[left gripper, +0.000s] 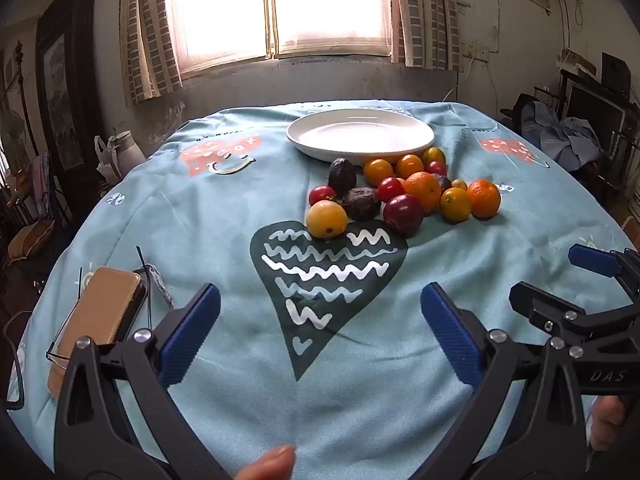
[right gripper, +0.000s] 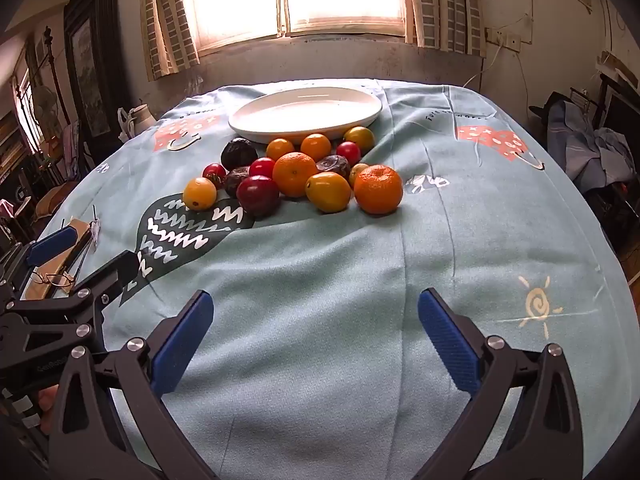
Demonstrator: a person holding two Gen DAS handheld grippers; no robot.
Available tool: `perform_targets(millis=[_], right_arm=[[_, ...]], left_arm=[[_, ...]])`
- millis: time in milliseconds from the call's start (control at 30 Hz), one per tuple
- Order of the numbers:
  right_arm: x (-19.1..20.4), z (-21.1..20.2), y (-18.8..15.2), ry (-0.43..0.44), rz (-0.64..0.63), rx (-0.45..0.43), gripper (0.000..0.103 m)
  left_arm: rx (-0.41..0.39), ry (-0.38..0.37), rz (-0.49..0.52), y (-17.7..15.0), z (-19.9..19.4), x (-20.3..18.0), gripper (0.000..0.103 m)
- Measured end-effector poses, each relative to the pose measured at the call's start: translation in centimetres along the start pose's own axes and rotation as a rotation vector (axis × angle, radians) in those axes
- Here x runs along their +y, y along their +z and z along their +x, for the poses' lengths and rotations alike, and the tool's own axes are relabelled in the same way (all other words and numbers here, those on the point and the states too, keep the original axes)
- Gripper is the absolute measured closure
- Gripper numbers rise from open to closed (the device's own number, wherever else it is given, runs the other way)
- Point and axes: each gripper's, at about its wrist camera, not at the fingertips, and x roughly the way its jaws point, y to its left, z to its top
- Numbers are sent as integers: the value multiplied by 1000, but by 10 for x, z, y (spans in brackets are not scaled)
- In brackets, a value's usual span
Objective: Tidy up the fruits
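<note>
My left wrist view looks forward and down across the table [left gripper: 200,216] from its near edge; my right wrist view sits just beside it, tilted similarly. Both share the fruit pile [left gripper: 400,192] and white plate [right gripper: 304,112] (each also catches its neighbour's gripper).

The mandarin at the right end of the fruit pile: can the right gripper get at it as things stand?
Probably yes. The right gripper is open and empty, only bare tablecloth lies ahead, and the mandarin sits at the pile's near right edge.
</note>
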Motion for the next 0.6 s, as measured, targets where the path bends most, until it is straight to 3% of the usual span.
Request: perform_targets(millis=[600], right_arm=[[0,-1,0,4,3,-1,1]], left_arm=[[14,-1,-1,0,1,0,2]])
